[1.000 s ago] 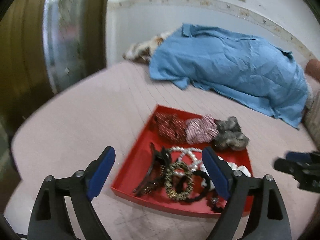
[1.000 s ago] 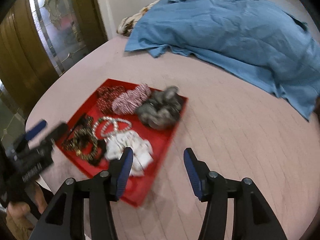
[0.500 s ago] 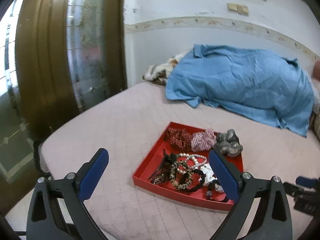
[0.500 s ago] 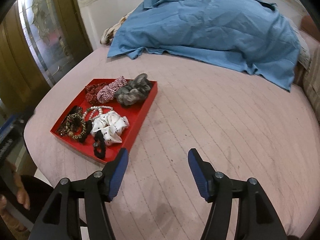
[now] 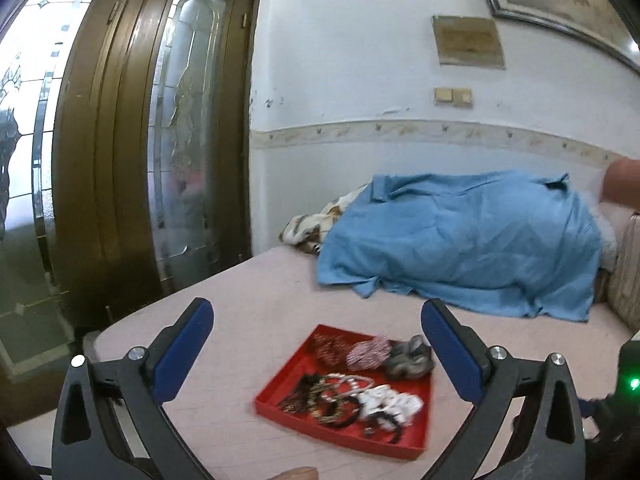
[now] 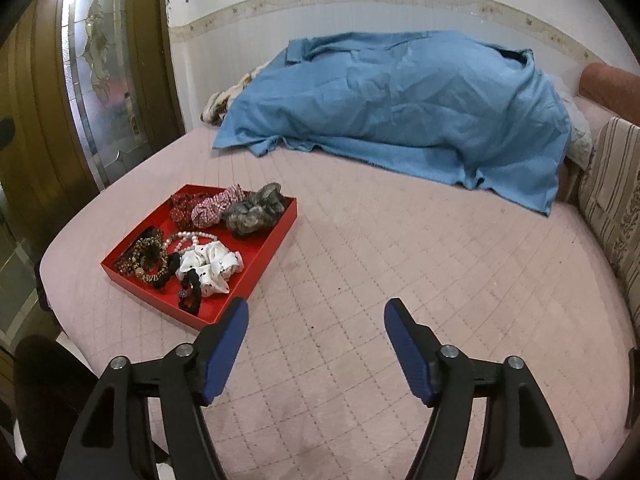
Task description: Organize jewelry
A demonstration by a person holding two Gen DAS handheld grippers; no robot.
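Note:
A red tray [image 5: 280, 384] [image 6: 276, 248] lies on the pink quilted bed and holds jewelry and hair pieces. In it are a red scrunchie [image 6: 182, 206], a pink striped scrunchie [image 6: 210, 208], a grey scrunchie [image 6: 254, 210], a white spotted scrunchie [image 6: 212, 262], a pearl bracelet [image 6: 188, 238], a gold-brown beaded bracelet [image 6: 144, 256] and black hair ties [image 6: 190, 292]. My left gripper [image 5: 316, 344] is open and empty, held high above and behind the tray. My right gripper [image 6: 316, 344] is open and empty over bare quilt to the right of the tray.
A blue sheet [image 6: 400, 108] covers a heap at the back of the bed [image 6: 400, 280]. A wooden glass-panelled door [image 5: 132, 160] stands at the left. A striped cushion [image 6: 612, 208] lines the right edge. A white wall [image 5: 380, 80] is behind.
Both grippers have pulled back and risen away from the tray, which now looks smaller and farther. The tray's contents have not moved. Both grippers stay open.

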